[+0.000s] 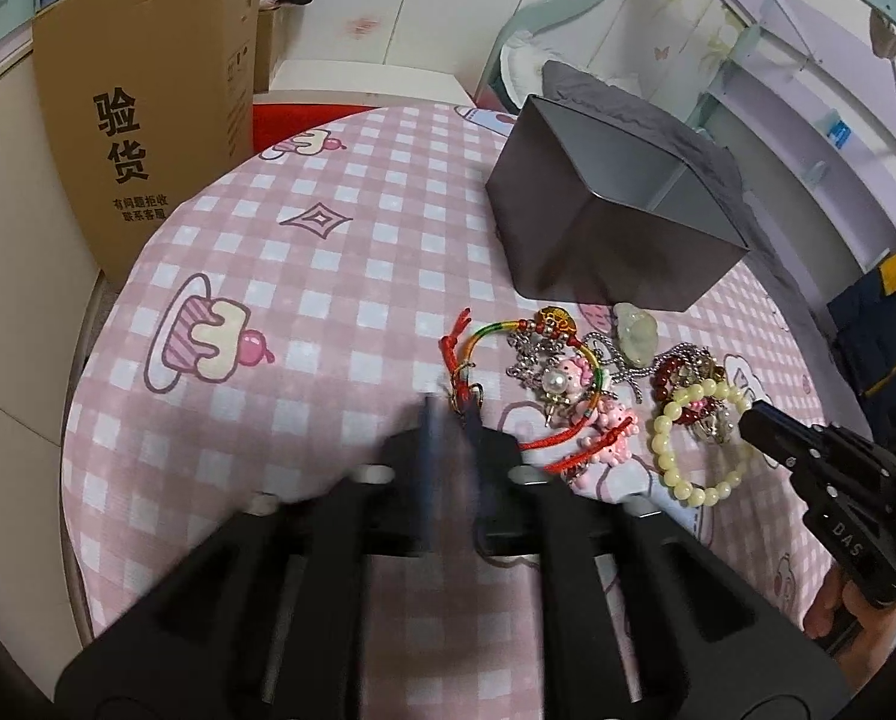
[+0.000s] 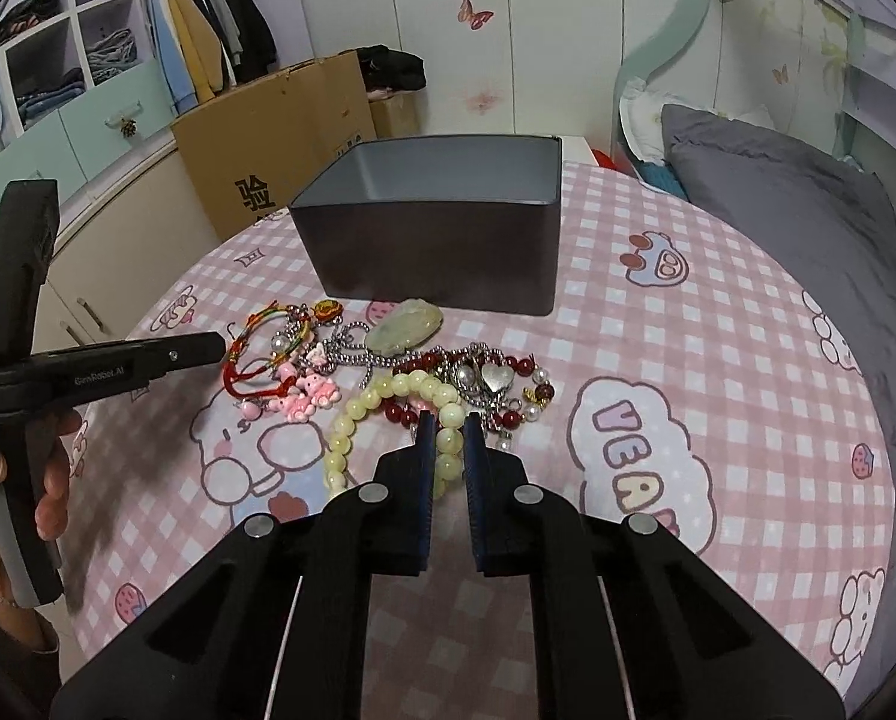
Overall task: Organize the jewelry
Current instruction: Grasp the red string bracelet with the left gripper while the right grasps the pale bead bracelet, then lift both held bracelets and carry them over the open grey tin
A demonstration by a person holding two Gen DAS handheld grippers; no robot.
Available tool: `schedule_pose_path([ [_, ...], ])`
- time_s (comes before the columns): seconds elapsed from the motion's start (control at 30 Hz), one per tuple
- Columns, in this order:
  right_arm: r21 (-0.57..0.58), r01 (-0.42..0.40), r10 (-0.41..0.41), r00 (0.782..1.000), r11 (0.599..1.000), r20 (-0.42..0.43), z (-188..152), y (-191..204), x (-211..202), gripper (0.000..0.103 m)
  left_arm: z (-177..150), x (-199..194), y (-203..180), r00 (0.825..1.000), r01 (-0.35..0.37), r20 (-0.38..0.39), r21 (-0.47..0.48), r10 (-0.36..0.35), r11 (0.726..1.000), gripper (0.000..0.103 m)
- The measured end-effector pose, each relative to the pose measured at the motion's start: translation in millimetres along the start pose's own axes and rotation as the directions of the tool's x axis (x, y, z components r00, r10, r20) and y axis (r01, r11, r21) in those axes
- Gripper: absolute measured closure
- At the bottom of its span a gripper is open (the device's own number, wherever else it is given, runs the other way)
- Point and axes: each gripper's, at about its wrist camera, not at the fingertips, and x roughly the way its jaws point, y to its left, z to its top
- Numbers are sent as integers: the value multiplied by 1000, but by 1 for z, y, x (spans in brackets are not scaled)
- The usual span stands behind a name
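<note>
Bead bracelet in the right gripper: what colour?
Pale cream-yellow bead bracelet; clearest in the right wrist view.

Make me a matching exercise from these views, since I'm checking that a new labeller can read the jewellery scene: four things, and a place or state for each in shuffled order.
Things:
1. bead bracelet
2. jade pendant
3. grey box
4. cardboard box

Places or states:
A. brown, standing off the bed, printed with dark characters
B. pinched in the right gripper
C. open at the top, standing on the checked sheet
D. pale green, lying just in front of the grey box

Pairs: 1-B, 2-D, 3-C, 4-A
</note>
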Motion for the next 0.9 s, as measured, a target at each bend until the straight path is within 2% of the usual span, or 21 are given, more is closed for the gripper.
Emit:
schedule_pose_path([
  [0.03, 2, 1, -1, 1000, 1000, 2, 0, 0, 0, 95, -1, -2, 1, 1000, 9, 16, -6, -9, 1000, 13],
  [0.1, 8, -3, 3, 1000, 1000, 6, -2, -2, -3, 95, -2, -8, 4, 997, 33, 72, -33, -31, 999, 12],
  [0.3, 4, -3, 3, 1000, 1000, 18, -2, 0, -8, 95, 5, 5, -2, 998, -57, 42, 9, 57, 998, 14],
  [0.37, 3, -3, 3, 1000, 1000, 21, -1, 0, -8, 95, 6, 14, -8, 993, -120, 20, 42, 119, 992, 22],
  [0.43, -1, -2, 2, 1000, 1000, 21, -1, 1, -8, 95, 6, 20, -18, 977, -215, 29, 119, 213, 969, 33],
  [0.47, -3, -2, 2, 1000, 1000, 23, 0, 1, -9, 95, 5, 22, -23, 969, -246, 41, 152, 242, 957, 34],
  [0.53, -4, -4, 4, 1000, 1000, 30, 2, 2, -11, 95, 4, 20, -24, 973, -229, 52, 161, 223, 960, 45],
  [0.6, -5, -9, 9, 999, 1000, 42, 4, 3, -15, 95, 5, 17, -22, 976, -217, 63, 162, 210, 963, 80],
  [0.67, -9, -16, 17, 998, 1000, 59, 7, 5, -22, 95, 7, 16, -19, 985, -170, 49, 149, 165, 974, 87],
  [0.7, -9, -20, 20, 998, 1000, 64, 8, 6, -24, 95, 7, 15, -19, 988, -150, 43, 141, 145, 979, 96],
  [0.77, -14, -24, 25, 996, 1000, 80, 11, 8, -31, 95, 6, 13, -17, 996, -91, 28, 124, 88, 988, 96],
  [0.9, -17, -31, 33, 994, 999, 107, 15, 8, -44, 95, 2, 0, -16, 999, -5, 40, 104, 1, 995, 97],
])
